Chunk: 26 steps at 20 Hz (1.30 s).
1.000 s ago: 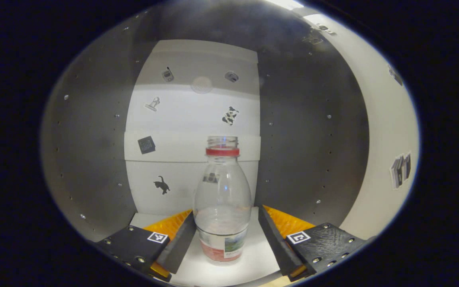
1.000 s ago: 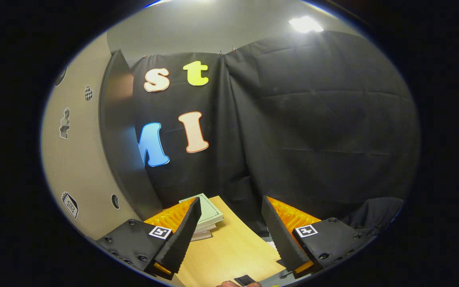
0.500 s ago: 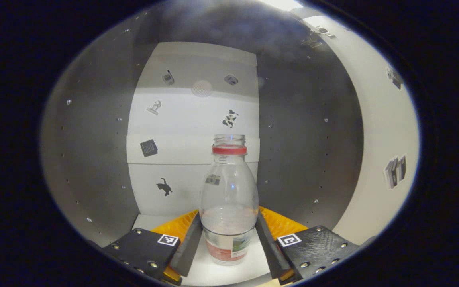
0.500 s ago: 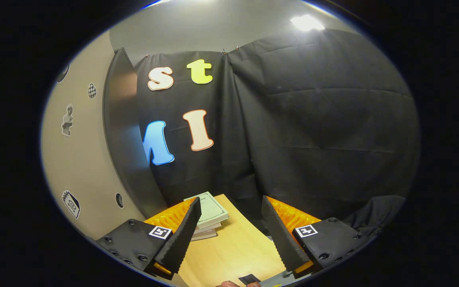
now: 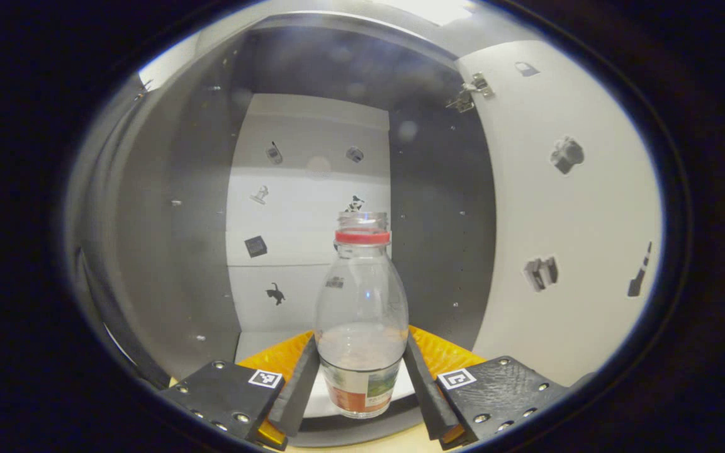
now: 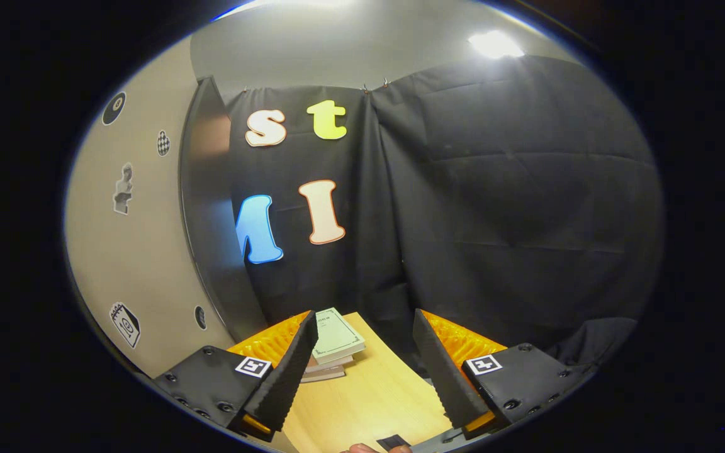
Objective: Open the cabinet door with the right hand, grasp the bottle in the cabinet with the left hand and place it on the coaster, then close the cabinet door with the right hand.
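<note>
Left gripper view: left gripper pinching the bottle low on its body, directly ahead, upright, at the cabinet mouth, open door to its right. Right gripper spread and empty over the wooden table; coaster unseen.

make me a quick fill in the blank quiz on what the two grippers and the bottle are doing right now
1. The left gripper has its jaws closed on the clear plastic bottle, whose neck ring is coloured ____.
2. The bottle stands ____, not tilted.
3. The right gripper has its jaws ____, holding nothing.
4. Past the right gripper, a stack of books lies on the light ____ table.

Missing words: red; upright; open; wooden
</note>
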{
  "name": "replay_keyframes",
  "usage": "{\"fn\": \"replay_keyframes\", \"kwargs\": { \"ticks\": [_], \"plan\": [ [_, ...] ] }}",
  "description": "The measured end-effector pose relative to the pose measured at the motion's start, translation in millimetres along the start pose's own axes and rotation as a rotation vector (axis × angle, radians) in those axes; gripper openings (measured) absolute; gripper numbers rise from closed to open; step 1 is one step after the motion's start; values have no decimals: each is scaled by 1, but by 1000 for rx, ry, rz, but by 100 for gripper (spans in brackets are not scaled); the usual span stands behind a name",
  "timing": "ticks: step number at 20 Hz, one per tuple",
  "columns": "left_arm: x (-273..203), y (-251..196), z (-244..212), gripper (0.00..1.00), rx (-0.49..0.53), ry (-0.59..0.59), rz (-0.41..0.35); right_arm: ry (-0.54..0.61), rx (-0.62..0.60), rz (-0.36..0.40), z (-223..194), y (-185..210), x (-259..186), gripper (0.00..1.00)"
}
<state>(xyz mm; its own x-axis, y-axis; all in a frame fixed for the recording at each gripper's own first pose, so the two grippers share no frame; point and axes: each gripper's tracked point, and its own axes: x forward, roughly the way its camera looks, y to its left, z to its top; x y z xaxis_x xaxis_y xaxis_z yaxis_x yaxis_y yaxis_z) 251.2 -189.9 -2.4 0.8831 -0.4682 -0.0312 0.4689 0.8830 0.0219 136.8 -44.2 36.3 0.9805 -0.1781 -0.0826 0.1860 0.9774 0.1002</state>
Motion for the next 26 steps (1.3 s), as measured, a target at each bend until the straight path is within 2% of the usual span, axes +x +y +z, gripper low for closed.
{"fn": "replay_keyframes", "kwargs": {
  "ticks": [5, 9, 14, 15, 17, 18, 19, 20, 21, 25, 26],
  "plan": [
    [-79, 22, -38, 74, -12, 20, 16, 0, -3, -23, -7, 5, -12, 97],
    [-129, 44, -106, 72, -1, 111, 27, 3, 37, -19, -14, 16, -23, 96],
    [-173, 68, -199, 75, -95, 203, 50, 8, 49, -47, -23, 18, -38, 96],
    [-183, 71, -212, 72, -89, 212, 57, 11, 56, -46, -25, 20, -41, 96],
    [-201, 74, -234, 77, -52, 218, 54, 13, 70, -51, -28, 22, -48, 96],
    [-209, 73, -246, 75, -40, 219, 47, 18, 81, -50, -31, 22, -50, 96],
    [-213, 71, -258, 77, -43, 221, 38, 27, 94, -51, -34, 22, -53, 96],
    [-218, 69, -269, 72, -56, 228, 27, 32, 104, -54, -35, 21, -55, 96],
    [-228, 66, -280, 75, -61, 226, 21, 35, 109, -61, -36, 19, -57, 96],
    [-244, 62, -316, 72, -1, 234, 31, 34, 141, -93, -34, 13, -65, 96],
    [-246, 60, -326, 76, -3, 236, 30, 40, 150, -102, -36, 13, -64, 89]
  ]
}}
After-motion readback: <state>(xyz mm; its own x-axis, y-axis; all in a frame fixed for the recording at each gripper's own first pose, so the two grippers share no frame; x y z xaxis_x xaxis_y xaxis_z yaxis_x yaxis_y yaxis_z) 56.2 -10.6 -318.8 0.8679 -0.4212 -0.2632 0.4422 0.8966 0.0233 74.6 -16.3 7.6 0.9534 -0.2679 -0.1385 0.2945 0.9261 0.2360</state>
